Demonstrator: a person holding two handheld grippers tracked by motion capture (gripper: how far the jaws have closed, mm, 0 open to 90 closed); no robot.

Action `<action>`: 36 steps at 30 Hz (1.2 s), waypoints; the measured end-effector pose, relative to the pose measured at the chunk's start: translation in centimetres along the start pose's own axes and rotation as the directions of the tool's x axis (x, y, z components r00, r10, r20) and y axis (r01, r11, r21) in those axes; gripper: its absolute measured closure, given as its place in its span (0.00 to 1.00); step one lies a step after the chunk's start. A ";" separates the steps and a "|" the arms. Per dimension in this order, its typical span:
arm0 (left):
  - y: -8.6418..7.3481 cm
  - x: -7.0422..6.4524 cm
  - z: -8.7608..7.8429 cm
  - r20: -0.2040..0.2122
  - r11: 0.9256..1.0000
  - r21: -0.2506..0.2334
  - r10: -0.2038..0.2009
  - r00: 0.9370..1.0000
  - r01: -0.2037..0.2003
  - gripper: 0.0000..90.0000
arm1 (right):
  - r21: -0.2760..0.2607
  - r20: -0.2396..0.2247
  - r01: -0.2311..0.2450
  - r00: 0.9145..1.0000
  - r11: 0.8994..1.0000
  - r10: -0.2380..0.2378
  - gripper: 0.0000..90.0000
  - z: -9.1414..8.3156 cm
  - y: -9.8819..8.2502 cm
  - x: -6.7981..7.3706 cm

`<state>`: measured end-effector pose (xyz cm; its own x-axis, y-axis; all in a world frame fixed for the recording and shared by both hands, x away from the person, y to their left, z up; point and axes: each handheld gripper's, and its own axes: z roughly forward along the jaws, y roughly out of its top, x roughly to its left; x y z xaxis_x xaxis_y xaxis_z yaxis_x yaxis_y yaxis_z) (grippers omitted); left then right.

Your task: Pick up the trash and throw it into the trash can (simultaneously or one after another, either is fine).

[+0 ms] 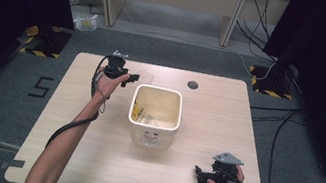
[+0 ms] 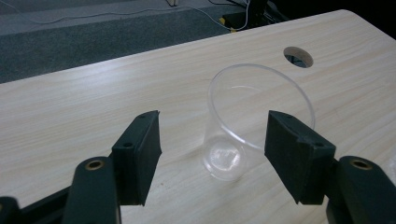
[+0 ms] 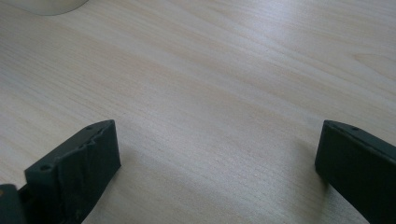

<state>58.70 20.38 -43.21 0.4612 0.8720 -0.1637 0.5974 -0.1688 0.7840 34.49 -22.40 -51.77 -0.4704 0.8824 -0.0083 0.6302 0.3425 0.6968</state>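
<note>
A clear plastic cup (image 2: 243, 116) stands upright on the wooden table (image 2: 70, 116), just past the jaw tips of my left gripper (image 2: 212, 144). The gripper is open. Its right pad (image 2: 294, 154) overlaps the cup's rim, and a gap shows between the left pad (image 2: 140, 154) and the cup wall. In the high view my left gripper (image 1: 128, 76) is at the table's far left-centre, with the cup (image 1: 146, 76) faint beside it. Near the front right edge, my right gripper (image 1: 202, 175) rests low; its jaws (image 3: 217, 154) stand wide open over bare wood.
A cream square bin (image 1: 154, 115) with scraps inside stands in the table's middle; its corner (image 3: 46, 5) shows in the right gripper view. A round cable hole (image 1: 192, 84) (image 2: 298, 56) lies at the far edge. Cables run over the floor beyond.
</note>
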 end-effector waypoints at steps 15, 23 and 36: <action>0.5 -0.5 2.7 0.005 1.000 0.017 -0.023 1.000 0.023 0.40 | 0.000 0.000 0.000 1.000 1.000 0.000 0.00 0.0 0.0 0.0; 0.4 -0.1 3.3 -0.010 0.999 0.039 -0.037 0.999 0.038 0.42 | -0.001 0.000 0.001 1.000 1.000 -0.001 0.00 0.0 0.0 0.0; -0.7 0.1 4.6 -0.002 0.995 0.094 -0.020 1.000 0.020 0.66 | 0.000 0.000 0.000 1.000 1.000 0.000 0.00 0.0 0.0 0.0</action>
<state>61.34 18.44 -46.50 0.4479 0.8761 -0.1782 0.6656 -0.1937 0.7207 34.50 -22.40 -51.77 -0.4707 0.8823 -0.0085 0.6298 0.3427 0.6971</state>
